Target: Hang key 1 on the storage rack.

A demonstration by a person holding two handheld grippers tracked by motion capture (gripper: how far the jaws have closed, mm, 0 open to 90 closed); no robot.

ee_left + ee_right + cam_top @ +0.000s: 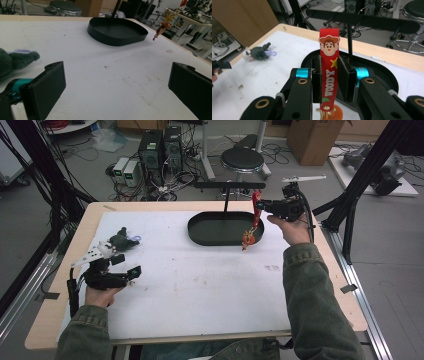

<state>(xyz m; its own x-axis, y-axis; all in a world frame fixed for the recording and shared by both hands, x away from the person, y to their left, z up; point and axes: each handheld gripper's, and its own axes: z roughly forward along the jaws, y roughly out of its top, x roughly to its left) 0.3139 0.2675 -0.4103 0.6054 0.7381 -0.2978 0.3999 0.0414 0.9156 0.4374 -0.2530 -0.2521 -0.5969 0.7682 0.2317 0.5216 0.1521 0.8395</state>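
High view: strap held over the tray's edge

High view puts our right gripper [264,206] right of frame centre, jaws clamped on the red Woody strap [256,211], which hangs upright with its charm [247,239] dangling at the black tray [200,227]'s right rim. We judge the tray, bare inside, lies just left of it. Our left gripper [126,265] waits wide open at lower left, near the plush toy [122,241].
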